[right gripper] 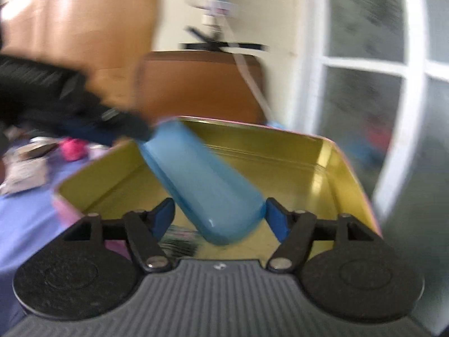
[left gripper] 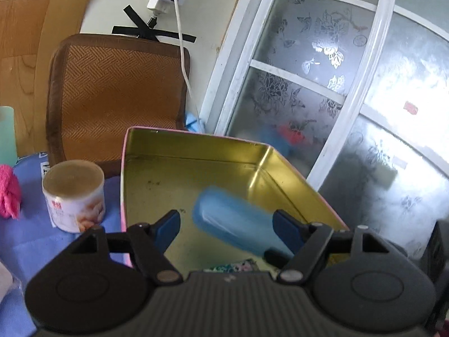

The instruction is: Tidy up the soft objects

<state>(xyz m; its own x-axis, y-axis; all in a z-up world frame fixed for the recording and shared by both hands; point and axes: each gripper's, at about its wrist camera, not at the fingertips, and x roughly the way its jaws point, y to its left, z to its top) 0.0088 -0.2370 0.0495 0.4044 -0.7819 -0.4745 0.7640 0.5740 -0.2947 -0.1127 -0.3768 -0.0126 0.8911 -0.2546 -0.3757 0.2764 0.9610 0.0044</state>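
Note:
A light blue soft oblong case (left gripper: 235, 219) is in mid-air over a gold-lined tin box with a pink outside (left gripper: 196, 168), blurred by motion. My left gripper (left gripper: 227, 224) is open, its fingers wide on either side of the case and not pressing it. In the right wrist view the same blue case (right gripper: 202, 179) slants across the tin box (right gripper: 280, 151), and my right gripper (right gripper: 220, 216) is open around its near end. The other gripper, dark and blurred (right gripper: 84, 112), reaches in from the left by the case's far end. A patterned item (left gripper: 235, 265) lies in the box's near corner.
A white can (left gripper: 74, 196) stands left of the box on the purple cloth (left gripper: 25, 233). A pink fluffy item (left gripper: 9, 193) lies further left. A brown woven cushion (left gripper: 118, 95) leans on the wall behind. A frosted glass door (left gripper: 322, 84) is at right.

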